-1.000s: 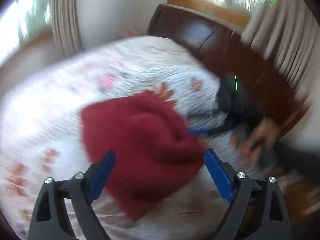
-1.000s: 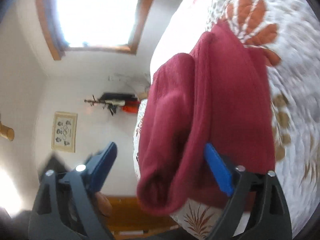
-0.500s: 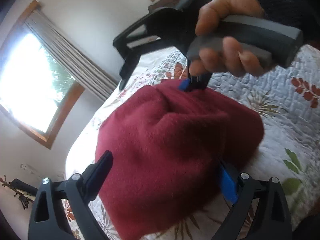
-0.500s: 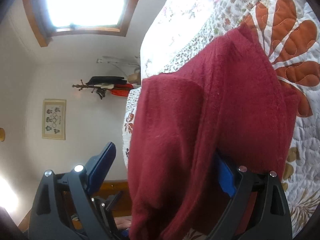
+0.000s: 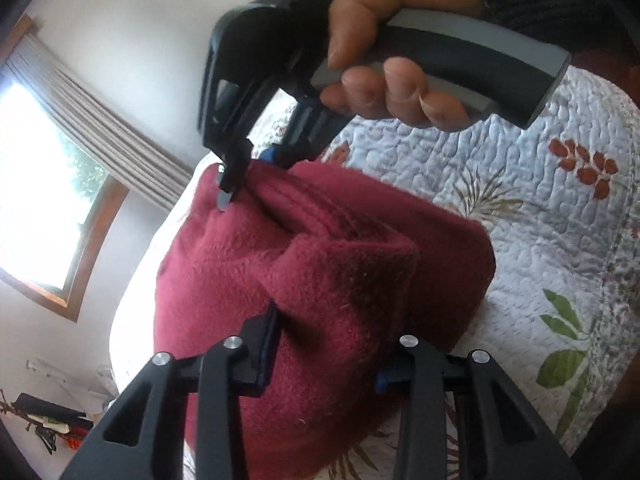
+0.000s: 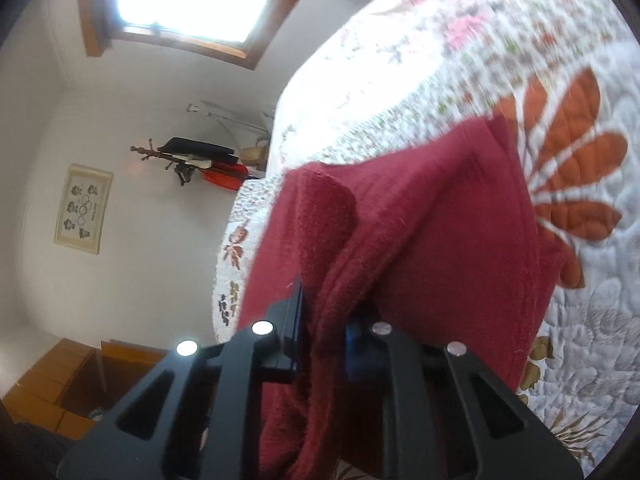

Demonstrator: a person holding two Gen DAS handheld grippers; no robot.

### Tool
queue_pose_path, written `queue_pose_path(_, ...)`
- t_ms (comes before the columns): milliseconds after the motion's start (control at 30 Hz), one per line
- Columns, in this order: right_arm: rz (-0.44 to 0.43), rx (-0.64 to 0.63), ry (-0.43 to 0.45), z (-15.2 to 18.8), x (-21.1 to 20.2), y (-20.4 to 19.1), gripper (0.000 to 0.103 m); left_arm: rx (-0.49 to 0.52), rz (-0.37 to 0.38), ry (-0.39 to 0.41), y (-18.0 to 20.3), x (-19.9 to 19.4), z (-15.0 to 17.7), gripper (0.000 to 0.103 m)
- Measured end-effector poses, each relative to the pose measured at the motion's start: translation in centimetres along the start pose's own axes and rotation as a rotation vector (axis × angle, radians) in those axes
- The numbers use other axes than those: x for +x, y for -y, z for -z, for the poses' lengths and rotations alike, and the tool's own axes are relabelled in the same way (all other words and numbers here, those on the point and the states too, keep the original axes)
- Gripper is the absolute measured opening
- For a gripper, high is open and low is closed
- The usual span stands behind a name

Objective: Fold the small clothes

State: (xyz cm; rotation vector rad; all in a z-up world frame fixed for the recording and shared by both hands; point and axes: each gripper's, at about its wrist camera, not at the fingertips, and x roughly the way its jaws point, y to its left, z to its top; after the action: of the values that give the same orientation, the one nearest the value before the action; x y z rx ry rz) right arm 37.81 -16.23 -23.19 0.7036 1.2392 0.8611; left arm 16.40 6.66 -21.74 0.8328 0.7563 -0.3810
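No writing, brand, number or sign can be read in either view. The one thing that might carry lettering is the pale, framed rectangular wall print [image 6: 83, 209], hanging on the white wall to the left of the dark wooden coat rack [image 6: 188, 157] in the right wrist view; it shows small dark motifs and rings, and anything written on it is too small to tell. In the left wrist view nothing bears a label or mark that can be made out.
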Motion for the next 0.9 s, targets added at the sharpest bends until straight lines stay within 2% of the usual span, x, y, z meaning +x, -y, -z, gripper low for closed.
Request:
queue_pose_path(133,-0.009,-0.056,0.033,-1.2,-2.4,-2.1,0.014,0.010,0.006,0.066,-0.4,-1.9,-2.1,0.037)
queue_pose_path(267,0.015,-0.038,0.049,-1.8,-3.7,-0.9,0.014,0.049,0.036,0.093,0.4,-1.8,-3.7,0.037)
queue_pose_path(567,0.041,0.107,0.025,0.1,-1.7,6.4,0.014,0.120,0.123,0.007,5.1,2.9,-2.3,0.037)
queue_pose_path(600,0.035,0.130,0.022,0.1,-1.4,7.1,0.016,0.126,0.128,-0.001,5.2,3.1,-2.0,0.037)
queue_pose_path(667,0.057,0.173,0.037,0.4,-1.3,8.4,0.029,0.135,0.149,-0.014,5.6,3.6,-1.5,0.037)
queue_pose_path(700,0.063,0.175,0.049,0.6,-1.6,8.6,0.030,0.139,0.152,-0.013,5.7,3.6,-1.4,0.037)
queue_pose_path(733,0.085,0.160,0.072,1.0,-2.5,8.1,0.030,0.139,0.154,-0.006,5.6,3.4,-1.2,0.042)
queue_pose_path(767,0.095,0.142,0.091,1.3,-3.2,7.5,0.030,0.117,0.170,-0.003,5.1,3.0,-1.2,0.055)
queue_pose_path(800,0.082,0.103,0.128,2.3,-4.8,6.2,0.030,0.085,0.195,-0.002,4.3,2.5,-1.2,0.060)
queue_pose_path(867,0.078,0.032,0.140,4.7,-6.6,3.9,0.030,-0.033,0.269,-0.001,1.9,1.2,-1.1,0.085)
queue_pose_path(900,0.073,0.021,0.130,5.7,-6.7,3.5,0.030,-0.093,0.304,0.004,0.5,0.4,-1.0,0.088)
